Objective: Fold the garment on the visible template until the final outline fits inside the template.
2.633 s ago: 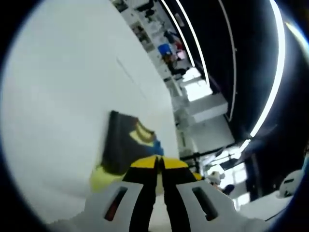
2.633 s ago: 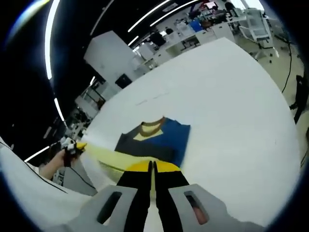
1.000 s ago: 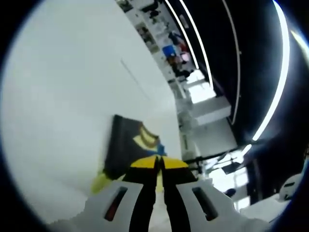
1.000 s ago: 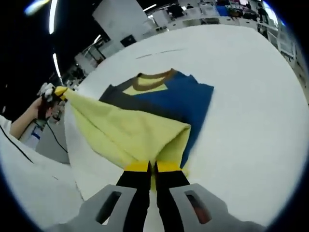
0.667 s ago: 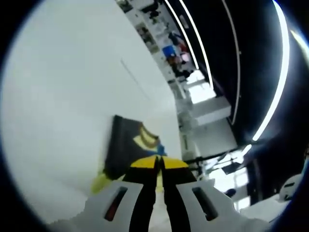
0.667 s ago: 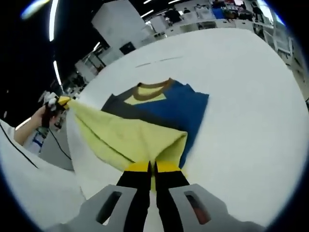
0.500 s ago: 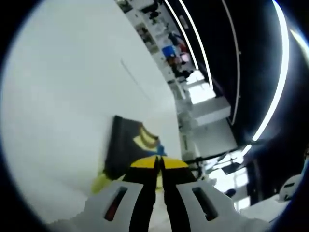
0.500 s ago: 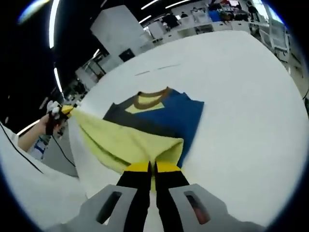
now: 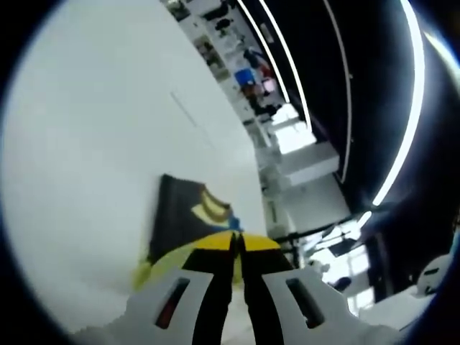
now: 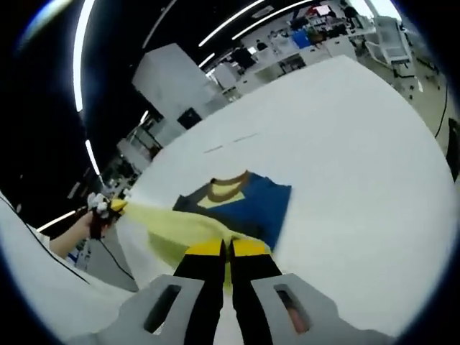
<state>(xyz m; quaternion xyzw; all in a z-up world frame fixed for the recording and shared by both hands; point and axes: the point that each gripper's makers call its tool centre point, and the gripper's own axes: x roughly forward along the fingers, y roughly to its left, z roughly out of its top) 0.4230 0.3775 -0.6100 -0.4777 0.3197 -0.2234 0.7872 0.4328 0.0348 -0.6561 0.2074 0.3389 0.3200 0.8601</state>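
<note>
Right tongs (image 10: 228, 248): jaws together, clamped on the yellow hem of the garment (image 10: 241, 205) at the bottom of the right gripper view.
Left tongs (image 9: 236, 243): jaws together on the same yellow cloth, which bulges out to the left of the tips in the left gripper view.
Seen from the right only: the left tongs (image 10: 108, 206) far off at the left edge, held in a person's hand (image 10: 93, 223), with the yellow cloth stretched in a band between the two pairs of tongs, raised above the worktop (image 10: 359, 165).
Seen from the left only: the garment edge-on, its dark grey side and yellow-brown collar foremost, with just a sliver of blue.
Garment: its blue and dark grey body lies flat on the worktop beyond the right tongs, collar at the far end; the yellow part is lifted off it.
Worktop: white, plain, wide; faint thin lines (image 10: 231, 142) are marked beyond the collar, too small to tell more.
Room: dark ceiling with long bright light strips (image 9: 415, 100); white cabinets, desks and clutter stand beyond the worktop's far edge.
</note>
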